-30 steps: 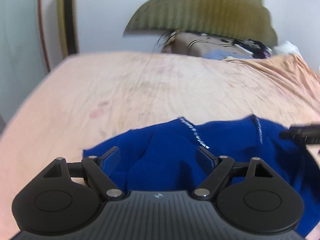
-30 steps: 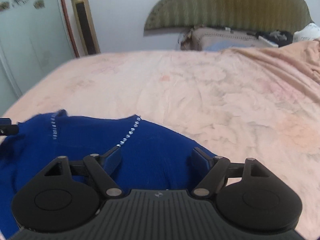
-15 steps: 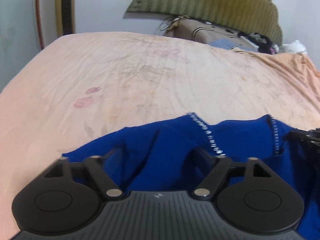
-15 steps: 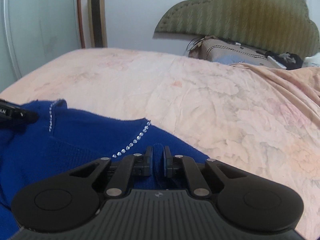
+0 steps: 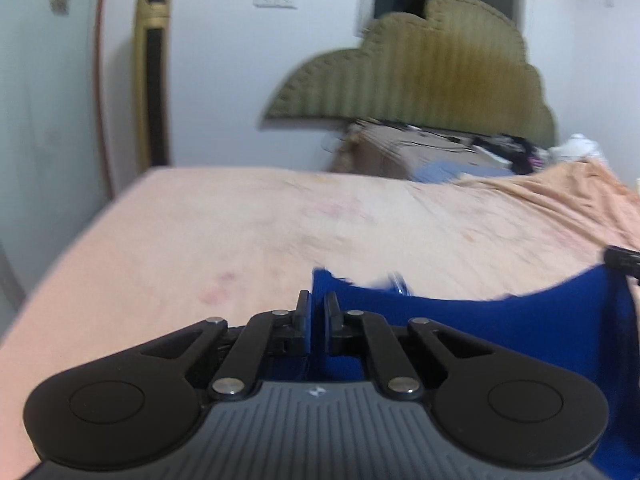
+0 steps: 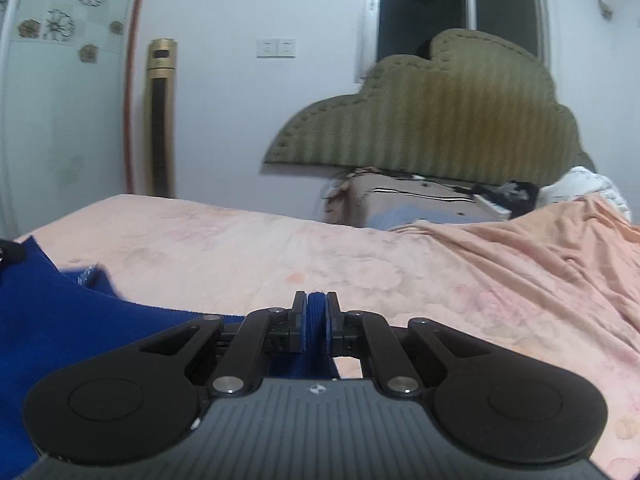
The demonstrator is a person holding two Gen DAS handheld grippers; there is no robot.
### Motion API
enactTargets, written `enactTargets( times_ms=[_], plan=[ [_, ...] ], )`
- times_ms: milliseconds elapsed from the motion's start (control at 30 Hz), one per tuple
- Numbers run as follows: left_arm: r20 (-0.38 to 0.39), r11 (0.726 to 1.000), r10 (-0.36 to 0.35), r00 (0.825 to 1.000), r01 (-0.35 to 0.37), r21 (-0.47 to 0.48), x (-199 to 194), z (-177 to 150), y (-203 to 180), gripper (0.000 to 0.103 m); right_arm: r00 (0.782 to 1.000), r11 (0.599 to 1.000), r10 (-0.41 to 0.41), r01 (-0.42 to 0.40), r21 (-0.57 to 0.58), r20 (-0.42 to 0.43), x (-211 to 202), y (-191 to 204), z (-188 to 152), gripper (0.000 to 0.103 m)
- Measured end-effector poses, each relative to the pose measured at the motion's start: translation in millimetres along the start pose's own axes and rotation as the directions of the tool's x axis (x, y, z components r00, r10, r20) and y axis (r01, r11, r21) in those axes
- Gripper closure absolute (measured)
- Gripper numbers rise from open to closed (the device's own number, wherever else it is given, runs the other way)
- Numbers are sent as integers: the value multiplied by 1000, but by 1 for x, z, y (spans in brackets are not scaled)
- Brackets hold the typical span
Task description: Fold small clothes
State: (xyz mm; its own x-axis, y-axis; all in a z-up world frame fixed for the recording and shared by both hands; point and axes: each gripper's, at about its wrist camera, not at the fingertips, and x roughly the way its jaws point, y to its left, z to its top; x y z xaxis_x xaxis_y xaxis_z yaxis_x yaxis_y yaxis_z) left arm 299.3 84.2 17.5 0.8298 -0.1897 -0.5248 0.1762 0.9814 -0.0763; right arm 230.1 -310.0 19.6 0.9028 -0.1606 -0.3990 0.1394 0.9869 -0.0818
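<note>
A small blue knit garment (image 5: 500, 332) with a line of silver studs hangs stretched between my two grippers above the bed. My left gripper (image 5: 316, 312) is shut on the garment's left edge. My right gripper (image 6: 317, 314) is shut on its right edge, with blue fabric (image 6: 60, 320) running off to the left. The right gripper's tip shows at the right edge of the left wrist view (image 5: 622, 258). The garment's lower part is hidden behind the gripper bodies.
A peach bedsheet (image 6: 400, 272) covers the bed (image 5: 240, 232), rumpled at the right (image 6: 560, 240). An olive headboard (image 6: 432, 116), a cardboard box (image 6: 408, 204) and dark clutter stand at the far end. A gold tower fan (image 6: 160, 120) stands by the wall at left.
Both grippers have closed on the blue garment, the right one first, and lifted it off the bed. Both views have tilted up towards the wall and headboard.
</note>
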Motion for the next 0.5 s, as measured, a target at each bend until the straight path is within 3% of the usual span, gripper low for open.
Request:
enactTargets(
  times_ms=[133, 200, 233, 300, 367, 433, 500],
  plan=[
    [-91, 999, 42, 995, -44, -18, 41, -6, 1, 97, 993, 1000, 2, 1, 24, -117, 39, -2, -13, 91],
    [-141, 997, 78, 987, -77, 12, 57, -15, -2, 97, 978, 1000, -8, 9, 1, -208, 61, 3, -24, 82],
    [-146, 995, 95, 985, -94, 17, 59, -19, -2, 97, 972, 1000, -22, 19, -15, -234, 66, 6, -28, 73],
    [-124, 996, 85, 989, -85, 8, 49, -23, -1, 97, 973, 997, -65, 55, -50, -222, 61, 13, -33, 53],
    [-96, 995, 99, 990, -97, 25, 33, -22, -1, 97, 981, 993, -106, 94, -76, -161, 44, 17, -31, 28],
    [-65, 994, 87, 994, -82, 65, 11, -24, -2, 97, 989, 991, -107, 97, -94, -104, 22, 22, -27, 27],
    [-47, 991, 52, 998, -46, 127, -10, -30, -9, 96, 995, 994, -10, -2, -112, -104, 5, 30, -28, 27]
  ],
)
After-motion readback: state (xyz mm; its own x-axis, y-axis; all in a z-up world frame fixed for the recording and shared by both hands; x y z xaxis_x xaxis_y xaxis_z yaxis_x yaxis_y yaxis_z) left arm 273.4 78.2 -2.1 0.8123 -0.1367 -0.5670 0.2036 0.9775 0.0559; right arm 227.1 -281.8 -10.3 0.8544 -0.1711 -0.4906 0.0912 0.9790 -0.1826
